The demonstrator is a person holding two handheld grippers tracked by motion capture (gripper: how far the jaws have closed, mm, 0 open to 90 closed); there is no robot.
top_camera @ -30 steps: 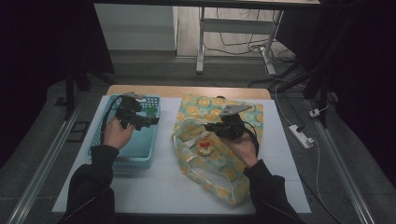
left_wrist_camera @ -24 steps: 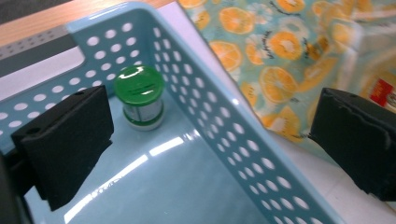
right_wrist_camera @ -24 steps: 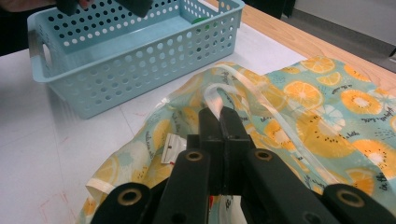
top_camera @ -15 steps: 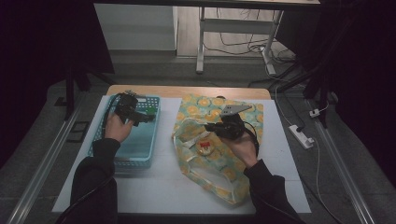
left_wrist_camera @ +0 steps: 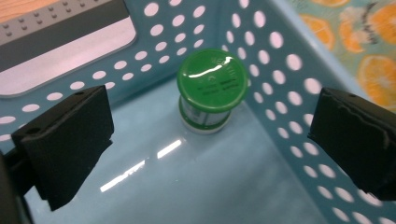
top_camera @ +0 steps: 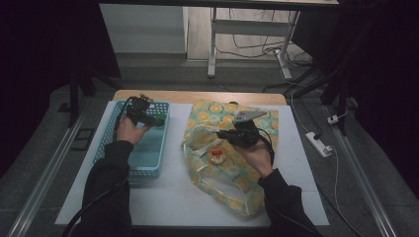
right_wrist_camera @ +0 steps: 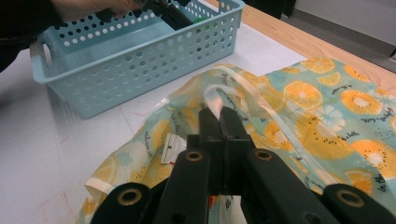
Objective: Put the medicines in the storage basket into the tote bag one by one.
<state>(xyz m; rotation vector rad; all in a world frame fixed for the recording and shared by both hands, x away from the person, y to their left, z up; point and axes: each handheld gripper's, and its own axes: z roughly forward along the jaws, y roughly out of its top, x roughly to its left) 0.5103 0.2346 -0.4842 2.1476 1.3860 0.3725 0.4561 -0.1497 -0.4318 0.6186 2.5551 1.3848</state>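
A small jar with a green lid [left_wrist_camera: 212, 81] stands upright in a far corner of the light blue perforated basket [left_wrist_camera: 280, 70]. My left gripper [left_wrist_camera: 210, 140] hangs open above the basket floor, its jaws wide apart and short of the jar. In the high view the left gripper [top_camera: 148, 117] is over the basket's [top_camera: 143, 168] far right corner, beside the green lid [top_camera: 159, 120]. My right gripper [right_wrist_camera: 219, 116] is shut on the clear strap [right_wrist_camera: 243, 84] of an orange-slice patterned bag [right_wrist_camera: 327, 121]. The bag [top_camera: 232, 182] lies right of the basket, with a small round red-marked item [top_camera: 216, 155] in its mouth.
A white mat [top_camera: 163, 197] covers the table, with a wooden strip [top_camera: 197, 96] along the far edge. A white power strip [top_camera: 318, 144] lies on the floor to the right. A metal stand [top_camera: 212, 44] is beyond the table.
The left hand and its gripper have shifted slightly toward the far end of the basket. The right gripper and the bag have stayed where they were.
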